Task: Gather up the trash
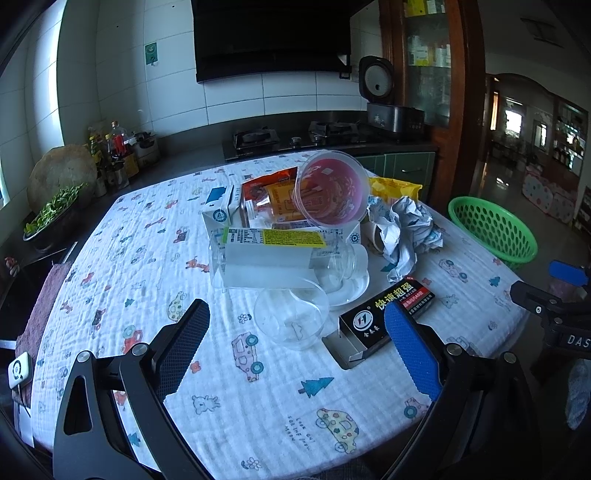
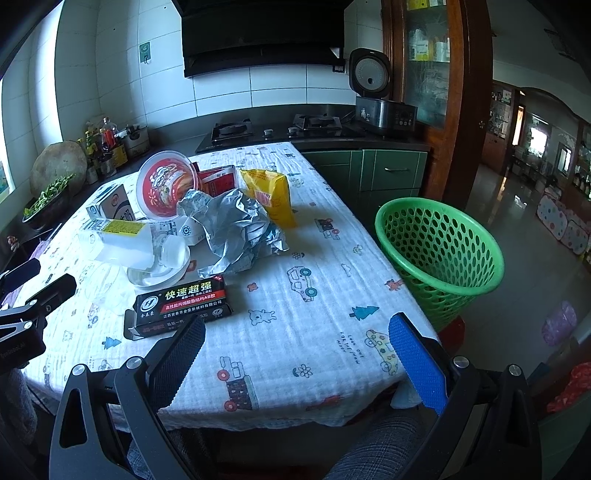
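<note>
Kitchen with white tiled walls [image 2: 266,88]. A dark range hood [image 2: 258,33] hangs at 12 o'clock above a gas hob [image 2: 277,129] on a dark counter. Green cabinets [image 2: 384,170] stand at 1 o'clock. Daylight enters from 9 o'clock. A glossy floor [image 2: 517,236] lies at 3 o'clock.

- You are in a home kitchen: a gas hob [image 2: 275,129] sits in a dark counter under a black range hood [image 2: 258,33], with white wall tiles [image 2: 277,86] behind.
- A rice cooker [image 2: 380,96] with its lid up stands beside a glass-fronted wooden cabinet [image 2: 424,55].
- Sauce bottles [image 1: 110,147] crowd the counter's corner.
- Your table [image 2: 295,332] wears a cartoon-print cloth, and a doorway opens onto a living room [image 2: 535,147].
</note>
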The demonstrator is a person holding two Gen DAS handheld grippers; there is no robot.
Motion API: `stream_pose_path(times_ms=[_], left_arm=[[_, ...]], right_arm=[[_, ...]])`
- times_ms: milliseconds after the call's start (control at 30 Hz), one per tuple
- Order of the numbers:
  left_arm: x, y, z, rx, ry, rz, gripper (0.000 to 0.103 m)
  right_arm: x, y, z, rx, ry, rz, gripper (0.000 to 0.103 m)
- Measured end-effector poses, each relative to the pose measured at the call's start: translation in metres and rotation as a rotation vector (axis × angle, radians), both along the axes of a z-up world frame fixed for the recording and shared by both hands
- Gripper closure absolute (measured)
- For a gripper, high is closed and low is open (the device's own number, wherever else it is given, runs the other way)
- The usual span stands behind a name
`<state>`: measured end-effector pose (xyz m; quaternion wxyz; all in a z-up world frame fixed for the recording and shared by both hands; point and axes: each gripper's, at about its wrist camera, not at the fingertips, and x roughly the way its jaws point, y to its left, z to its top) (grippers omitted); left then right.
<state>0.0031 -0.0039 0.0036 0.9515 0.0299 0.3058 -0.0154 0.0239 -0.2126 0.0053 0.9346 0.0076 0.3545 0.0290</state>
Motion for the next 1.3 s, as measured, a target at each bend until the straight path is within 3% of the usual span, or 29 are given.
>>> stream_pose_path(times_ms=[1300], left_arm=[[0.0000,-0.0018,0.0027,0.002,0.000,-0.006,0.009]], right_arm=[[0.0030,-0.0010,0.0003,0.006,-0.007,0.009,0.006]])
